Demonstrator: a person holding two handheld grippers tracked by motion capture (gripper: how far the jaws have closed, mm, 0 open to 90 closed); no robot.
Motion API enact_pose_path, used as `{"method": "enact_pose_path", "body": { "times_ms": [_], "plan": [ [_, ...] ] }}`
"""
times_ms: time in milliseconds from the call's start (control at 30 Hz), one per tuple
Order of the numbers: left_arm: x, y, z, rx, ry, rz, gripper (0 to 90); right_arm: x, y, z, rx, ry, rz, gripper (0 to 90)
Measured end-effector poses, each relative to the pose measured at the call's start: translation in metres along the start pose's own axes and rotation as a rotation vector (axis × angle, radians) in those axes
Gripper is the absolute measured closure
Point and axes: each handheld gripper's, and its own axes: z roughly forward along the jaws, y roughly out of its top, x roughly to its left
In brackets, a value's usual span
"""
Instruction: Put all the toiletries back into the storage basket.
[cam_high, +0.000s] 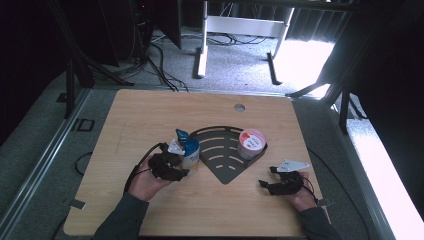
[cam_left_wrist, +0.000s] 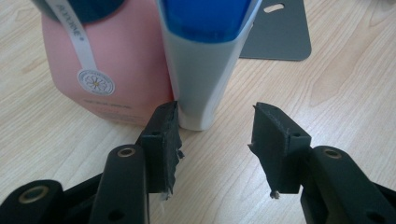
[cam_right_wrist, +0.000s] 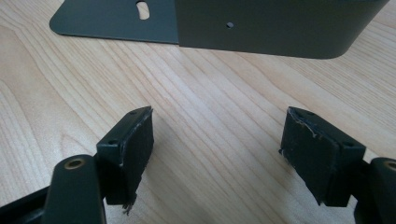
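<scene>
Two hands rest low on the tabletop (cam_high: 150, 115). The left tool (cam_left_wrist: 215, 128) has its jaws spread before a white tube (cam_left_wrist: 205, 70) with a blue cap; the left pad seems to touch it, the other does not. Its own view shows a pink bottle (cam_left_wrist: 107, 65) just beside the tube. The right tool (cam_right_wrist: 217, 140), jaws spread wide on nothing, points at the dark tray (cam_right_wrist: 271, 23). From above, a red-lidded cup (cam_high: 251, 142) stands in this tray.

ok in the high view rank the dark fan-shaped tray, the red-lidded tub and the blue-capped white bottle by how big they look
1. dark fan-shaped tray, clearly largest.
2. and 3. red-lidded tub and blue-capped white bottle look about alike; the left gripper hides part of the bottle, so no ranking between them.
</scene>
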Motion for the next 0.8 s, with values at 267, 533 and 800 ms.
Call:
{"method": "enact_pose_path", "body": {
  "times_ms": [267, 533, 800],
  "plan": [
    [-0.001, 0.006, 0.002, 0.003, -0.009, -0.005, 52.8, 0.0, 0.0, 0.0, 0.001, 0.001, 0.0, 24.8],
    [-0.001, 0.016, 0.004, 0.0, 0.011, 0.004, 52.3, 0.0, 0.0, 0.0, 0.001, 0.002, 0.0, 24.8],
    [-0.003, 0.024, 0.013, 0.016, 0.002, 0.014, 55.4, 0.0, 0.0, 0.0, 0.001, 0.002, 0.001, 24.8]
  ]
}}
